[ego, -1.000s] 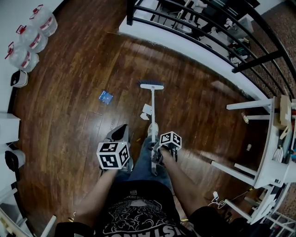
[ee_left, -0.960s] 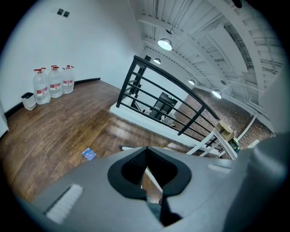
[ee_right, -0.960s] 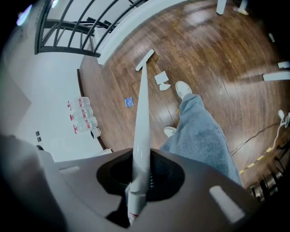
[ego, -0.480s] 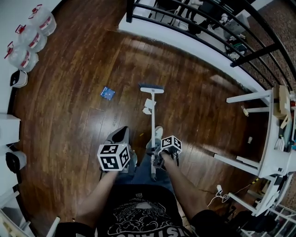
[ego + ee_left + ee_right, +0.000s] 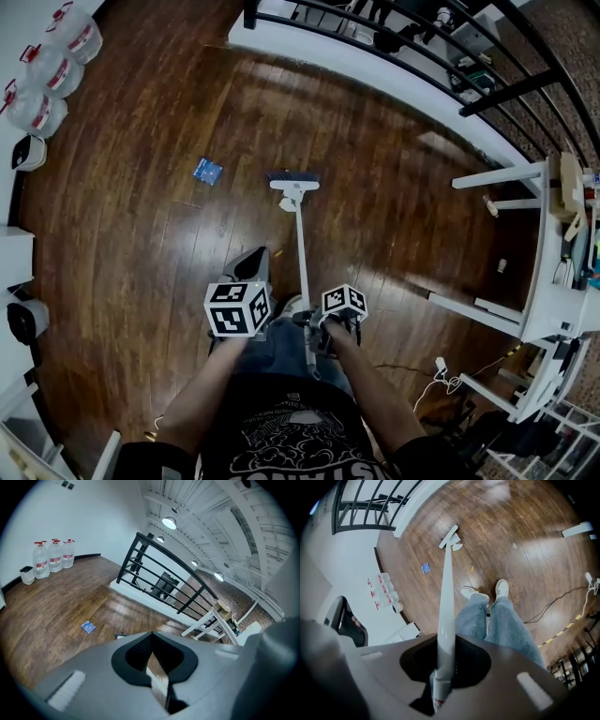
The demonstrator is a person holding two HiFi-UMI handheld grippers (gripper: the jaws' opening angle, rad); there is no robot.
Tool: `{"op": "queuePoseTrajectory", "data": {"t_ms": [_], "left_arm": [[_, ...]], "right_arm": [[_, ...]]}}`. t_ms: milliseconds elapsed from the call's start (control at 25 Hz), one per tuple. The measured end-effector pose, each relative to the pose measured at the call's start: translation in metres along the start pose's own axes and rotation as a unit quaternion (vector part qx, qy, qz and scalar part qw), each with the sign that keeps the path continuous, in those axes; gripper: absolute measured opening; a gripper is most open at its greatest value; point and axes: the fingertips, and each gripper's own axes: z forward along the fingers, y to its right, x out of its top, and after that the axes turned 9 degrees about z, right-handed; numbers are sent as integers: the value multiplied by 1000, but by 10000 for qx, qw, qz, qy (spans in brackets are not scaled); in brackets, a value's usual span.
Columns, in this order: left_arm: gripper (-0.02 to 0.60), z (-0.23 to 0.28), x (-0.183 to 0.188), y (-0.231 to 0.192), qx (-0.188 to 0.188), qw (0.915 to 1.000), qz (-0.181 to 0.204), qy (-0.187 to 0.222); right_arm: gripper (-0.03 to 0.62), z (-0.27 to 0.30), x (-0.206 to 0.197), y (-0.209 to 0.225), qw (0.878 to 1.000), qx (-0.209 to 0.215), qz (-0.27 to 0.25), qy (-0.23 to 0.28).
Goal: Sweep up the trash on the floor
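sweeping step judged in hand: right gripper [image 5: 439, 679] clamped on the broom [image 5: 445, 597] handle, brush head [image 5: 293, 184] just beside the white scrap [image 5: 285, 203], blue wrapper [image 5: 207, 170] lying apart on the floor [image 5: 141, 262], left gripper [image 5: 157, 677] pinching the dustpan [image 5: 247, 269]; the next move likely calls for drawing both pieces toward the pan.

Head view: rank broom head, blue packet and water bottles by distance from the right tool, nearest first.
1. Broom head, straight ahead of the right tool.
2. Blue packet, ahead and left.
3. Water bottles, far left by the wall.
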Motion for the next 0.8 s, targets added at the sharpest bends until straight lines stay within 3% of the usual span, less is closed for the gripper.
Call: {"op": "queuePoseTrajectory", "data": {"t_ms": [200,480,800], "left_arm": [[5,-8,-19,19,50,10000,-29,-13],[5,-18,-27,20,255,9997,-33,-13],[5,-24,-33,7,524,9986,-63,-39]], "right_arm": [[40,-12,-16,27,9999,33,-109,-28],[44,-18,8,30,9986,243,-243,398],[55,-7,33,23,9977,301,-305,535]]}}
